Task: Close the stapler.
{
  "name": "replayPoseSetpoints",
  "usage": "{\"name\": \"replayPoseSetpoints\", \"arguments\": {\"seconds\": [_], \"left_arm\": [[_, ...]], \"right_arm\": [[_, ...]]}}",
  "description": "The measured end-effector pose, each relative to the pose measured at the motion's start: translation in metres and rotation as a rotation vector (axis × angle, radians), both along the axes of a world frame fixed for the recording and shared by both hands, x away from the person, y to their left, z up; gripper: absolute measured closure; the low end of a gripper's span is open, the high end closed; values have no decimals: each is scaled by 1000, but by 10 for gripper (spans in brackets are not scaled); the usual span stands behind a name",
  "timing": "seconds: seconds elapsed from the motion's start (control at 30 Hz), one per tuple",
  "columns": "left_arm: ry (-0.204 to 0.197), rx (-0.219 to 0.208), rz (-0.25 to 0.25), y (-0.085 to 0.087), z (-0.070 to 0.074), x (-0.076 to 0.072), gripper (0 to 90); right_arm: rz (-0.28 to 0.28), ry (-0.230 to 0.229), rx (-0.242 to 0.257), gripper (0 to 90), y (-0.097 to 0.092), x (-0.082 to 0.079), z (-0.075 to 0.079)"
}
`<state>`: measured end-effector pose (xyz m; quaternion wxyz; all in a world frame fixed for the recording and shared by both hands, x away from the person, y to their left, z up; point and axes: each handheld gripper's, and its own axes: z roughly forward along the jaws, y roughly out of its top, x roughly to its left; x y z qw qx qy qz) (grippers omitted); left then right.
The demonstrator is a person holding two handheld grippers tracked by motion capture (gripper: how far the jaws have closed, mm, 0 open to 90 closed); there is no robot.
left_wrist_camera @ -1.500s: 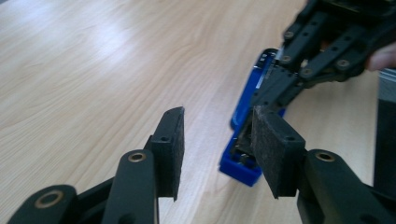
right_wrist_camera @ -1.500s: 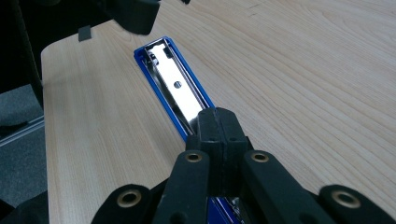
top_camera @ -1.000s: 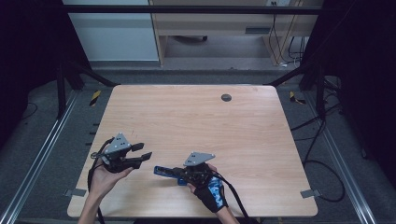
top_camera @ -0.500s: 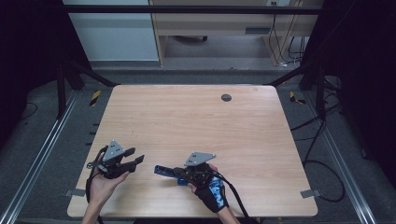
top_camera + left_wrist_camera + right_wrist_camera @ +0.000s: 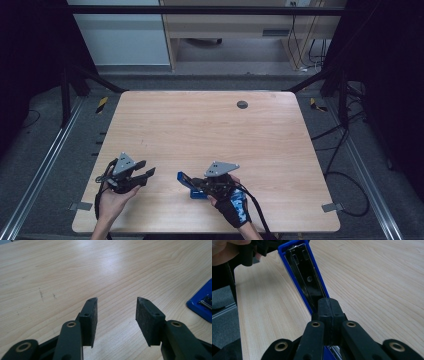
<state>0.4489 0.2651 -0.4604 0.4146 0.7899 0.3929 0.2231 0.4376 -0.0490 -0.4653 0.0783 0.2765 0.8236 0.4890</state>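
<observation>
A blue stapler [image 5: 184, 178] with its metal magazine [image 5: 308, 277] showing lies at the table's front middle, its far end pointing toward my left hand. My right gripper [image 5: 198, 185] is shut over the stapler's near end, its pads [image 5: 324, 307] pressed together, and a gloved hand holds it. Left of it, my left gripper [image 5: 148, 168] stands open low above the wooden table [image 5: 200, 135]. Its jaws have just been closing a little with nothing between them [image 5: 117, 302]. A corner of the stapler [image 5: 200, 305] appears at the right of the left gripper view.
A dark round grommet [image 5: 242, 104] sits in the table near its far edge. Metal frame rails [image 5: 45, 165] run along both sides. Cables [image 5: 345, 150] trail on the floor at the right. A wooden cabinet [image 5: 225, 25] stands beyond the table.
My left gripper has sunk and drifted slightly toward the table's front left edge, and its jaws have narrowed a little. The right gripper and the stapler have stayed put.
</observation>
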Motion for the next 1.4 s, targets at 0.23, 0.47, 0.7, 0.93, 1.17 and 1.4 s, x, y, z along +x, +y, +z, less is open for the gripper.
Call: {"name": "replayPoseSetpoints", "arguments": {"seconds": [0.23, 0.47, 0.7, 0.93, 1.17, 1.4], "left_arm": [[16, 3, 10, -1, -2, 0, 514], [16, 1, 6, -2, -2, -1, 516], [13, 1, 15, 0, -2, -3, 514], [15, -7, 25, 1, -2, -4, 503], [16, -3, 33, 0, -2, -6, 491], [19, -3, 51, 3, -3, -9, 478]], "right_arm": [[-10, 3, -2, 900, -10, -2, 2], [-19, 1, -5, 900, -17, -4, 3], [-18, 1, -6, 900, -19, -3, 4], [-34, -10, 4, 858, -31, -6, 8], [-70, -24, 26, 862, -48, -7, 19], [-67, -60, 66, 900, -53, -11, 41]]}}
